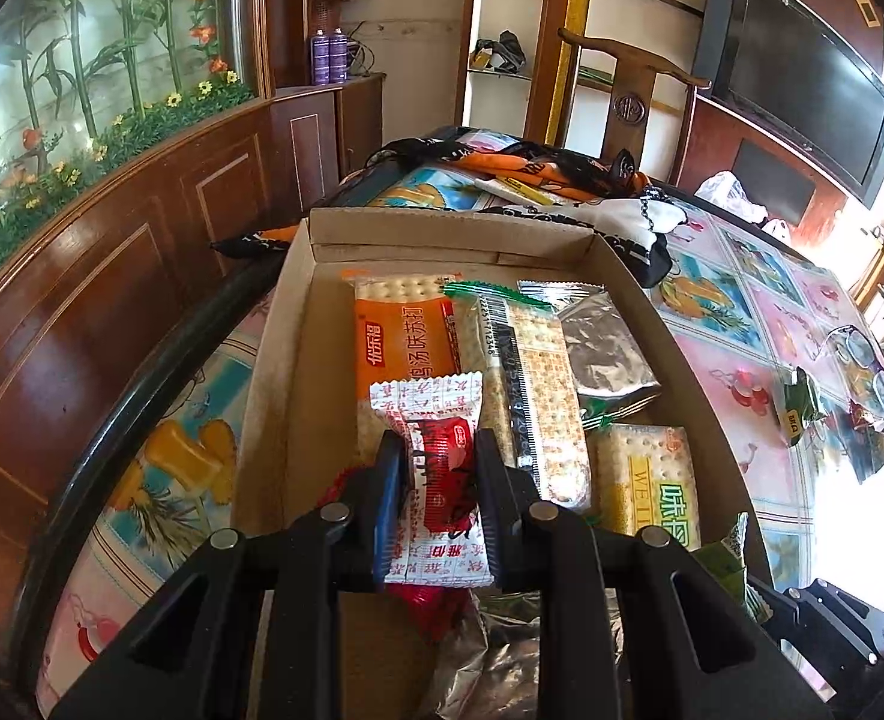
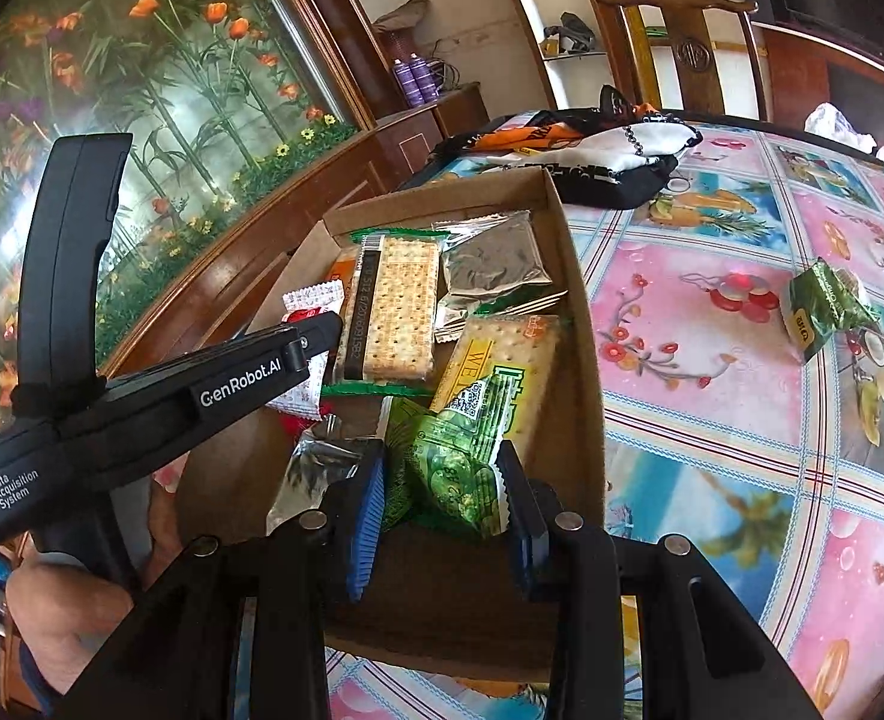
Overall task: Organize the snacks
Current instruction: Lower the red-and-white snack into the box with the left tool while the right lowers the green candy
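Over the cardboard box (image 1: 297,324) with both tools at once. Left gripper (image 1: 438,504) clamped on a red-and-white candy packet (image 1: 435,462), pinched across its middle so the crimped ends stick out free — held above the orange cracker pack (image 1: 402,348), near the left side of the box. Looks like a spot being picked for it beside the crackers, not on top of the pile.

Right gripper (image 2: 442,504) closed on a green snack pouch (image 2: 460,456), jaws squeezing its crinkled sides, hanging low over the near end of the box just in front of the yellow cracker pack (image 2: 502,360). Probably mid-drop or mid-placement; cannot tell whether the pouch touches the box floor yet.

Already inside: a clear-wrapped cracker sleeve (image 2: 396,306) lying lengthwise down the middle, a silver foil packet (image 2: 496,258) toward the far right corner, another foil packet (image 2: 315,474) at the near left. Long items laid parallel — tidy rows, space saved.

Still out on the patterned tablecloth (image 2: 712,228): one green packet (image 2: 826,306), well apart from the box, likely next for collection. Crowding near the right jaw the main risk for a clean release.
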The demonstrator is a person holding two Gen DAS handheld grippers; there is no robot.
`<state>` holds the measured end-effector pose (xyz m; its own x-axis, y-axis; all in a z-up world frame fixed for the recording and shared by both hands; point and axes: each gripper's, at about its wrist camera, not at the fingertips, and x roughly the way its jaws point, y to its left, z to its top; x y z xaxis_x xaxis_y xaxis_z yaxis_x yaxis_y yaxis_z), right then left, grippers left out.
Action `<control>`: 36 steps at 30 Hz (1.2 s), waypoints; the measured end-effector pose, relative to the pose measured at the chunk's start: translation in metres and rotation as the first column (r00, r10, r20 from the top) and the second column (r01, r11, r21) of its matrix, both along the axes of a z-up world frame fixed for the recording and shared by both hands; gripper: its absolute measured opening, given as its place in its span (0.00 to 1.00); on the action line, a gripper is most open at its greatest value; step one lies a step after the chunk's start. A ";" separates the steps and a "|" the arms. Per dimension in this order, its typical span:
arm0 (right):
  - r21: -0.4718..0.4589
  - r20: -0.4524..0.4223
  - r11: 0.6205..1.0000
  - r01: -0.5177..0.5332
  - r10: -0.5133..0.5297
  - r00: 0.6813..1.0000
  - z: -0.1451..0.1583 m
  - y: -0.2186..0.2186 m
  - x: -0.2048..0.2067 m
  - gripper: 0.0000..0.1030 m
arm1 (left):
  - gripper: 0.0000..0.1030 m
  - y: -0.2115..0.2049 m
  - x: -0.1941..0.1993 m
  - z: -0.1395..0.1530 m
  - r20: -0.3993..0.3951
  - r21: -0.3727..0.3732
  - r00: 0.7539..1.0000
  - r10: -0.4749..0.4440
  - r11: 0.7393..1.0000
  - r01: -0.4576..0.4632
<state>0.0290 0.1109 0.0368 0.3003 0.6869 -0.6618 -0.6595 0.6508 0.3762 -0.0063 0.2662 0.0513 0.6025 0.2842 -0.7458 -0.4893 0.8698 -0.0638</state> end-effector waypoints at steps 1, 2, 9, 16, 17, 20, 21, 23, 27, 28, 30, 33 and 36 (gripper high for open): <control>-0.002 0.003 1.000 -0.001 0.001 1.000 0.000 0.000 0.000 0.37 | 0.21 0.000 0.000 0.000 0.000 0.000 1.000 0.000 1.000 0.000; -0.003 0.006 1.000 -0.002 0.002 1.000 0.000 0.001 0.000 0.37 | 0.21 0.000 0.000 0.000 0.000 0.001 1.000 0.000 1.000 0.000; -0.011 0.023 1.000 -0.004 0.004 1.000 0.000 0.001 -0.002 0.38 | 0.22 0.001 -0.002 0.001 0.003 0.016 1.000 0.006 1.000 -0.006; -0.017 0.029 1.000 -0.010 0.010 1.000 0.000 0.000 -0.004 0.39 | 0.24 0.001 -0.002 0.001 0.003 0.017 1.000 0.009 1.000 -0.009; -0.017 0.029 1.000 -0.011 0.011 1.000 0.000 0.001 -0.004 0.39 | 0.24 0.001 -0.002 0.002 0.003 0.016 1.000 0.008 1.000 -0.008; -0.018 0.029 1.000 -0.011 0.012 1.000 0.000 0.000 -0.005 0.39 | 0.25 0.001 -0.002 0.002 0.003 0.017 1.000 0.008 1.000 -0.008; -0.018 0.030 1.000 -0.012 0.012 0.999 0.000 0.001 -0.005 0.39 | 0.26 0.001 -0.002 0.002 0.003 0.017 1.000 0.008 1.000 -0.008; -0.018 0.029 1.000 -0.013 0.014 0.999 0.000 0.001 -0.005 0.39 | 0.29 0.001 -0.002 0.002 0.006 0.019 1.000 0.010 1.000 -0.010; -0.017 0.026 1.000 -0.020 0.020 0.999 0.000 0.001 -0.006 0.39 | 0.35 0.000 -0.003 0.005 0.015 0.025 1.000 0.015 1.000 -0.015; -0.016 0.024 1.000 -0.023 0.023 0.999 0.000 0.001 -0.006 0.39 | 0.38 0.000 -0.003 0.005 0.019 0.026 1.000 0.015 1.000 -0.015; -0.015 0.020 1.000 -0.026 0.026 0.999 0.001 0.001 -0.006 0.39 | 0.44 -0.001 -0.004 0.007 0.025 0.027 1.000 0.013 1.000 -0.014; -0.011 0.022 1.000 -0.029 0.029 0.999 0.002 0.000 -0.007 0.39 | 0.45 -0.002 -0.004 0.008 0.030 0.033 1.000 0.010 0.999 -0.011; -0.002 0.023 0.999 -0.035 0.035 0.999 0.005 -0.001 -0.009 0.40 | 0.49 -0.003 -0.004 0.008 0.032 0.033 0.999 0.011 0.999 -0.012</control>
<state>0.0203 0.1094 0.0419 0.2917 0.6964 -0.6557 -0.6903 0.6278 0.3598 -0.0107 0.2632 0.0596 0.6226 0.3149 -0.7164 -0.4971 0.8662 -0.0512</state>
